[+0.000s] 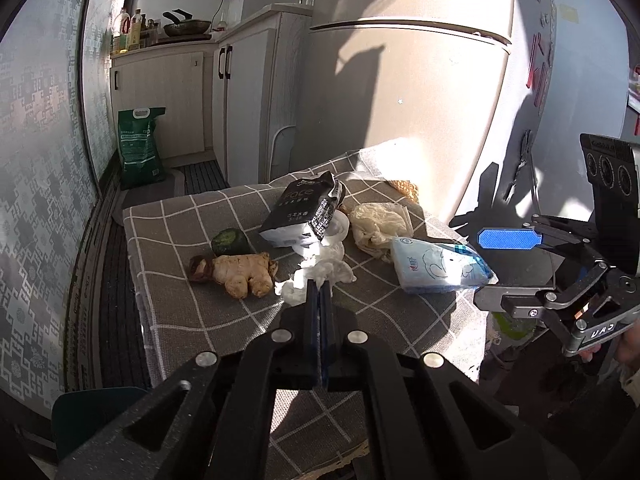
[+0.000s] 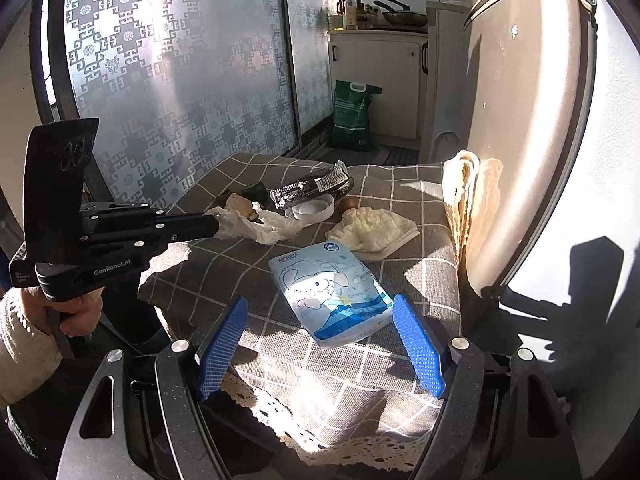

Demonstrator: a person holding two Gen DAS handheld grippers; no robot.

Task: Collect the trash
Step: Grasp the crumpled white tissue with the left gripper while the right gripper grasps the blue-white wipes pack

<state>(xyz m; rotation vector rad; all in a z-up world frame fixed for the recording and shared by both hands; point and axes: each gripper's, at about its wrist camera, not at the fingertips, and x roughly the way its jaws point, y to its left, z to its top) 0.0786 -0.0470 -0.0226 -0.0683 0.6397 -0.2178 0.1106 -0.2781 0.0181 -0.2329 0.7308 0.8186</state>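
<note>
While the crumpled white tissue (image 1: 320, 276) lies on the checked grey cloth (image 1: 180, 312) covering the bench, the left gripper (image 1: 320, 292) has its jaws pressed together on the tissue's near edge; from the right wrist view the same gripper (image 2: 216, 228) reaches in from the left with the tissue (image 2: 256, 226) bunched at its tip. Just behind the tissue sits a black packet (image 1: 304, 212) tipped over a shallow white plastic dish (image 1: 336, 232), and to the left of these lie a knob of ginger (image 1: 240, 274) and a dark green vegetable piece (image 1: 228, 240). To the right of the dish rests a crumpled cream-coloured bag (image 1: 378, 226). Nearer the bench's right edge lies a blue-and-white pack of tissues (image 2: 332, 294) with a cartoon dog printed on it. The right gripper (image 2: 320, 348) hovers at that edge with its jaws spread wide, one blue pad on either side of the pack's near end and neither touching it, holding nothing. A folded cloth (image 2: 464, 188) leans against the pale fridge (image 2: 532, 120) beside the bench, and a green sack (image 2: 354, 116) stands on the floor by the cupboards beyond.
</note>
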